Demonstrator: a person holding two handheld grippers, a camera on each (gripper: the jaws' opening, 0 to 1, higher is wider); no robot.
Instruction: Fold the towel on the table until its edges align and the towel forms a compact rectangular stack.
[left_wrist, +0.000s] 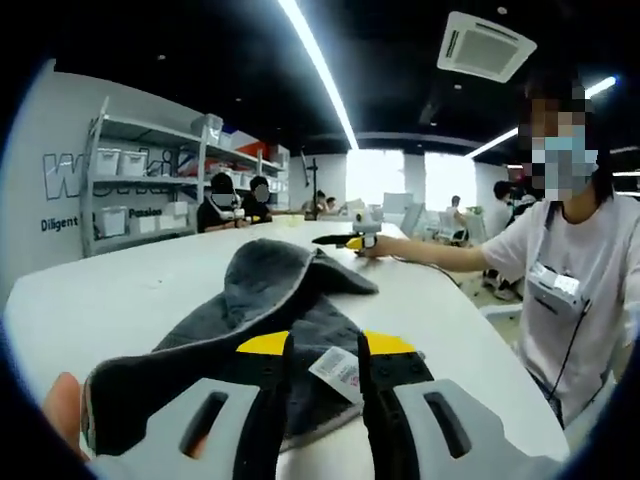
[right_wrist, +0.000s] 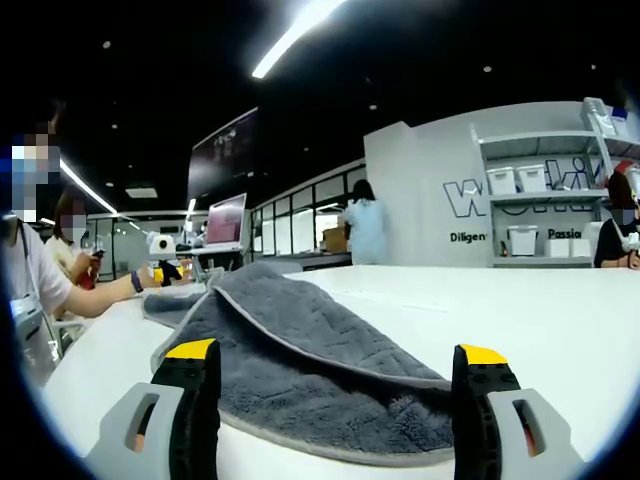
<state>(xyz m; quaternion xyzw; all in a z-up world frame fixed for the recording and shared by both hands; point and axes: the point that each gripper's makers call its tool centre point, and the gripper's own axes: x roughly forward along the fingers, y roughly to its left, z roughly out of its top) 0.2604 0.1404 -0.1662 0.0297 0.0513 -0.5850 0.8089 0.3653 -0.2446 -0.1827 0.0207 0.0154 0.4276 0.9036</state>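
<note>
A dark grey towel (left_wrist: 290, 290) lies bunched and partly folded on the white table (left_wrist: 130, 290). My left gripper (left_wrist: 325, 375) is shut on the towel's near end, and a white label (left_wrist: 337, 370) sits between its jaws. At the far end of the towel, the right gripper (left_wrist: 345, 241) shows in the person's hand. In the right gripper view the towel (right_wrist: 310, 340) has its top layer folded over with a light hem. My right gripper (right_wrist: 338, 385) is open, jaws wide apart on either side of the towel's near edge. The left gripper (right_wrist: 163, 270) shows beyond, at the towel's other end.
The person holding the grippers stands at the table's side (left_wrist: 570, 270). The table edge (left_wrist: 480, 340) runs close to the towel there. Shelves with white bins (left_wrist: 130, 170) stand against a wall, also seen as shelves (right_wrist: 540, 200). Other people sit at far desks, and a monitor (right_wrist: 226, 222) stands behind.
</note>
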